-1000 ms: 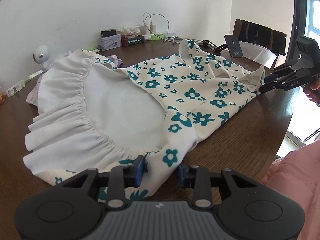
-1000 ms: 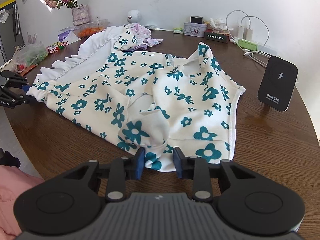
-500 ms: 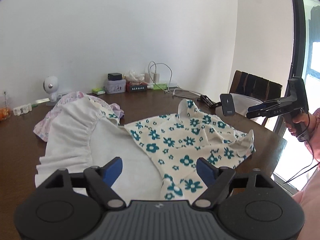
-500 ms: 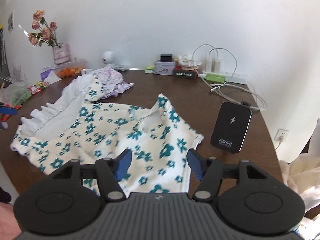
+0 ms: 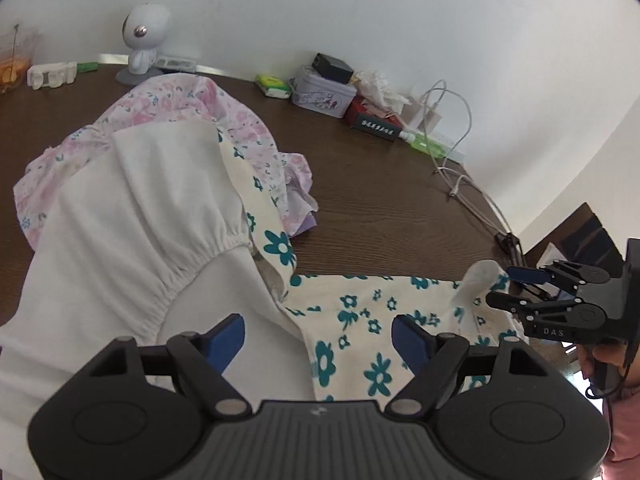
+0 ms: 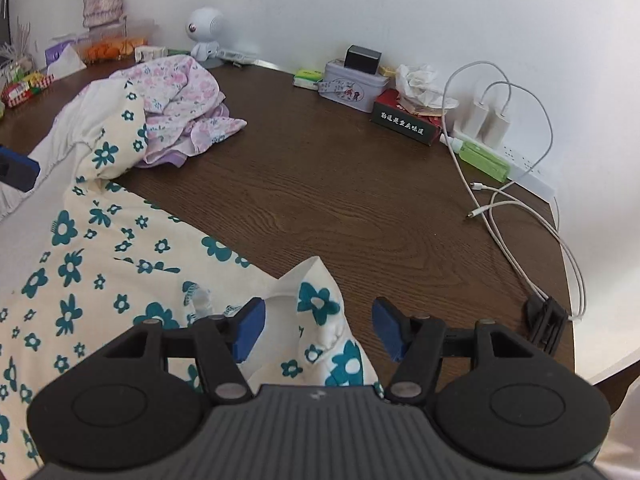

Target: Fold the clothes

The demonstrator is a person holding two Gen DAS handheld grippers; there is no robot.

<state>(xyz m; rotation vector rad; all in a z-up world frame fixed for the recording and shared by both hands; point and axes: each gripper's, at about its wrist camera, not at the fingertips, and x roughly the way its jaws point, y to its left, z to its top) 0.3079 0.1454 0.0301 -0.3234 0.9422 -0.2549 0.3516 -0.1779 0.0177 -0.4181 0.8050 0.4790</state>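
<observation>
Grippers now gape: left gripper (image 5: 318,336), closing slightly, and right gripper (image 6: 318,326) have released the floral dress (image 6: 100,264) lying beneath them.

A cream dress (image 5: 360,332) printed with teal flowers is seen, its white lining (image 5: 132,248) turned out and gathered at a seam. Behind it, a garment (image 6: 180,92) in pale pink and lilac floral print is noted. The table (image 6: 340,184) is shown in dark brown wood grain. Blue pads are carried on each black claw. A lavender tin (image 6: 352,86), a red-and-black box (image 6: 404,120), a bright green object (image 6: 484,160) and white cables (image 6: 520,216) are visible.
</observation>
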